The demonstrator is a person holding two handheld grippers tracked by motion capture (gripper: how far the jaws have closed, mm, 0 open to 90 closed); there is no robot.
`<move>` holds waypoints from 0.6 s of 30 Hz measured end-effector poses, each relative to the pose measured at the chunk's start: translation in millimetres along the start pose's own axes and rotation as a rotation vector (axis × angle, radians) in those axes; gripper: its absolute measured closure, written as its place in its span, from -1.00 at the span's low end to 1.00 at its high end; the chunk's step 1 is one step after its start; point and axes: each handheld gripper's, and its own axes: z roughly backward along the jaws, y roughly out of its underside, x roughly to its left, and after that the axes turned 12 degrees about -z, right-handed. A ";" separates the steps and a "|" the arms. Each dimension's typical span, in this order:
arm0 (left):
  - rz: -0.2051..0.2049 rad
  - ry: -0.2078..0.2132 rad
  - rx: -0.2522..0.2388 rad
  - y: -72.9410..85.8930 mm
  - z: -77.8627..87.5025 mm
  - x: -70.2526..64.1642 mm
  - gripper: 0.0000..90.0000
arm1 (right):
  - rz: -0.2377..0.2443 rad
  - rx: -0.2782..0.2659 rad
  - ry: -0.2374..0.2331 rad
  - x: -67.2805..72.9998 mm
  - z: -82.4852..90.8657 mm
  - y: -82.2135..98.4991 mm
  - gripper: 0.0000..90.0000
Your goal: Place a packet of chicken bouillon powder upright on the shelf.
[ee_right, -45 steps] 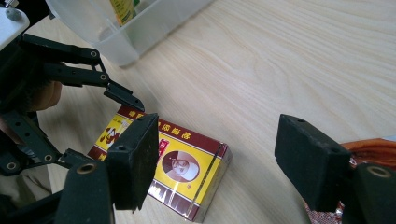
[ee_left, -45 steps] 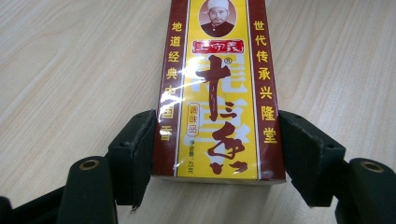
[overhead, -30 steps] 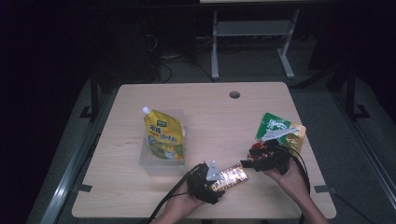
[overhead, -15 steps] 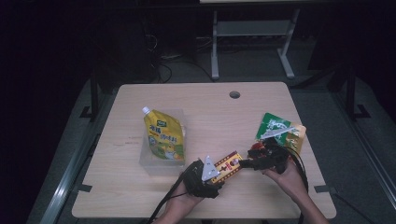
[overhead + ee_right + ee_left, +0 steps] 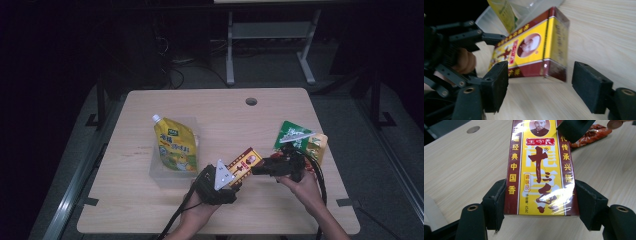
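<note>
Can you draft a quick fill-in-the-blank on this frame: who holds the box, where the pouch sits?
1. The red and yellow seasoning box is clamped by its long sides in the ____ hand-held gripper.
2. The right hand-held gripper stands with its jaws ____ around the box's far end, pads not pressing.
3. The yellow spouted pouch lies in a clear plastic ____.
4. The green packet lies on the wooden ____.

Missing words: left; open; container; table

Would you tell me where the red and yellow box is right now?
In the high view, the red and yellow box sits near the table's front edge, gripped by the left gripper, beside the clear tub.
</note>
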 end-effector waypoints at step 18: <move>0.054 0.014 0.049 7.6 -10.4 -4.9 -0.30 | -0.016 -0.041 -0.050 8.7 -3.9 -7.6 0.28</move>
